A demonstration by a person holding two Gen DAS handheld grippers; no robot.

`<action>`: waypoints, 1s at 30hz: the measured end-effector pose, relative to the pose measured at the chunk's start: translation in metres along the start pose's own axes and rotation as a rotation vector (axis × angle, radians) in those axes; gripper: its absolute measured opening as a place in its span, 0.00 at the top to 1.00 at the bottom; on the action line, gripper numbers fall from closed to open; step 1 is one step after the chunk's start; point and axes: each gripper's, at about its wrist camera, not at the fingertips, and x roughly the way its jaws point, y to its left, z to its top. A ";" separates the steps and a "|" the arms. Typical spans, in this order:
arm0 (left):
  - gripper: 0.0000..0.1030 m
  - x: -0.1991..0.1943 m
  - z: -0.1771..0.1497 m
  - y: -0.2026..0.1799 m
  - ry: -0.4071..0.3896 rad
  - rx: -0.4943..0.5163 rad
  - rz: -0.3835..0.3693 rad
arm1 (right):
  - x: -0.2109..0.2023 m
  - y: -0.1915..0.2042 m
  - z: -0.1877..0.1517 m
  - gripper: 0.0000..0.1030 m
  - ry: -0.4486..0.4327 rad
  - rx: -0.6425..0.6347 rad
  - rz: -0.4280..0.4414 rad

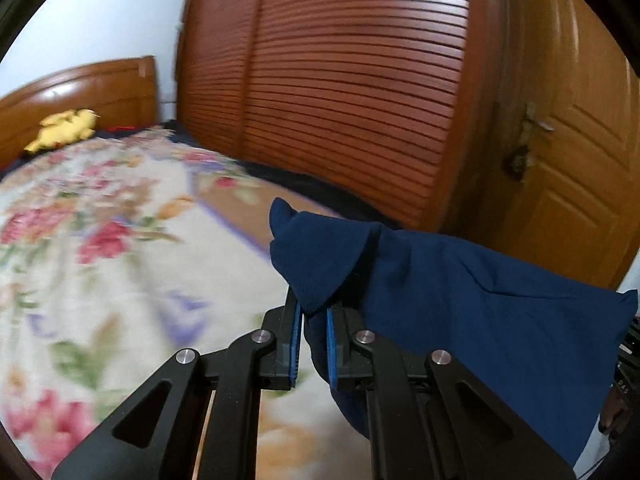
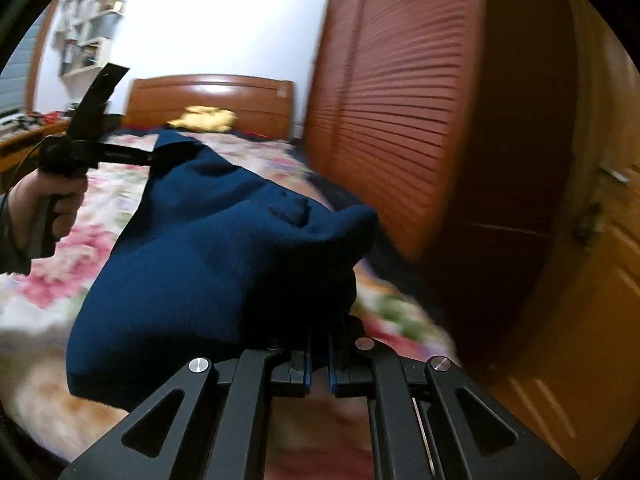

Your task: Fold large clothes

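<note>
Above one bed, two grippers, one navy garment

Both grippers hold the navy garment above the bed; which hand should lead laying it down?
Probably left: the left gripper pinches a corner of the navy garment over open floral bedspread; the right gripper sits nearer the wardrobe.

Navy blue garment, soft matte knit, was lifted clear above the floral bedspread, stretched in folds from 9 to 3 o'clock, one bunched corner poking up at 12, lower body sagging toward 6 o'clock.
</note>
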 end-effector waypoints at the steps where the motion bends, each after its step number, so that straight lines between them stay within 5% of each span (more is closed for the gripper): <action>1: 0.89 0.009 0.002 -0.011 0.002 0.001 -0.019 | -0.003 -0.011 -0.003 0.95 0.010 0.002 -0.027; 7: 0.89 0.050 0.008 -0.087 0.018 0.068 -0.089 | -0.031 -0.063 -0.025 0.95 0.041 0.021 -0.152; 12: 0.86 0.072 -0.013 -0.105 0.095 0.132 0.009 | -0.008 -0.082 -0.061 0.94 0.166 0.106 -0.170; 15: 0.69 0.061 -0.023 -0.099 0.100 0.120 0.005 | 0.001 -0.084 -0.068 0.93 0.197 0.119 -0.210; 19: 0.45 0.030 -0.038 -0.097 0.089 0.160 0.000 | -0.014 -0.074 -0.049 0.77 0.188 0.155 -0.229; 21: 0.19 0.013 -0.046 -0.093 0.083 0.163 -0.007 | -0.035 -0.074 -0.046 0.63 0.158 0.184 -0.236; 23: 0.17 -0.006 -0.056 -0.092 0.079 0.186 0.000 | -0.049 -0.075 -0.040 0.55 0.120 0.195 -0.243; 30: 0.12 -0.068 -0.092 -0.072 0.079 0.235 0.041 | -0.094 -0.045 -0.020 0.53 0.010 0.187 -0.253</action>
